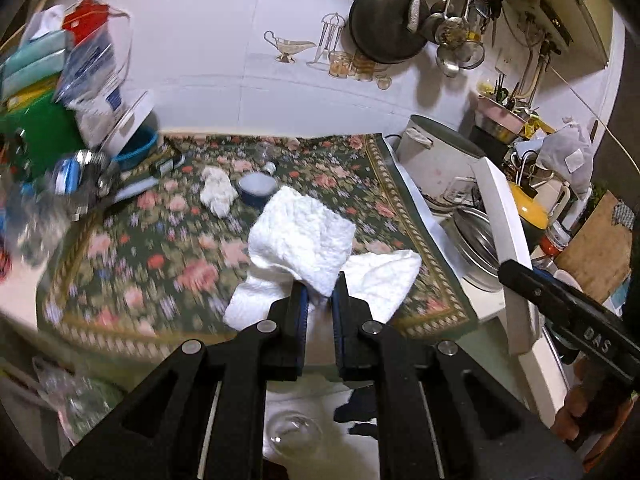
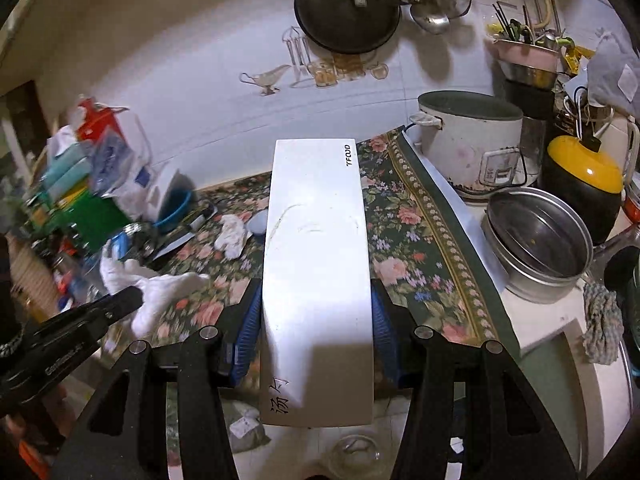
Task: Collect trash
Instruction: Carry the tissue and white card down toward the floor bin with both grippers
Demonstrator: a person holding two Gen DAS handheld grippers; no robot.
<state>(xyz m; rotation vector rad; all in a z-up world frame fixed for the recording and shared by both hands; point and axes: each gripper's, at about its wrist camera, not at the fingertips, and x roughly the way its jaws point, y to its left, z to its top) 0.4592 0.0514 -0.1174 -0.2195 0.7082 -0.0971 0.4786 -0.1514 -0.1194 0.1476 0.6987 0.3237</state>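
My left gripper [image 1: 320,292] is shut on a crumpled white paper towel [image 1: 304,240] and holds it above the floral tablecloth [image 1: 160,248]; the towel also shows in the right wrist view [image 2: 160,292]. My right gripper [image 2: 318,312] is shut on a long flat white packet [image 2: 316,260] marked "TFOOD", held above the table's front edge; the packet shows edge-on in the left wrist view [image 1: 512,256]. A smaller crumpled tissue [image 1: 218,192] lies on the cloth further back, next to a round blue-grey lid [image 1: 256,188].
Clutter of bags, boxes and a blue bowl [image 1: 136,148] fills the table's left side. A white rice cooker [image 2: 472,148], a steel pot [image 2: 540,240] and a yellow-lidded pot [image 2: 584,184] stand at the right. A glass bowl [image 2: 354,456] sits below.
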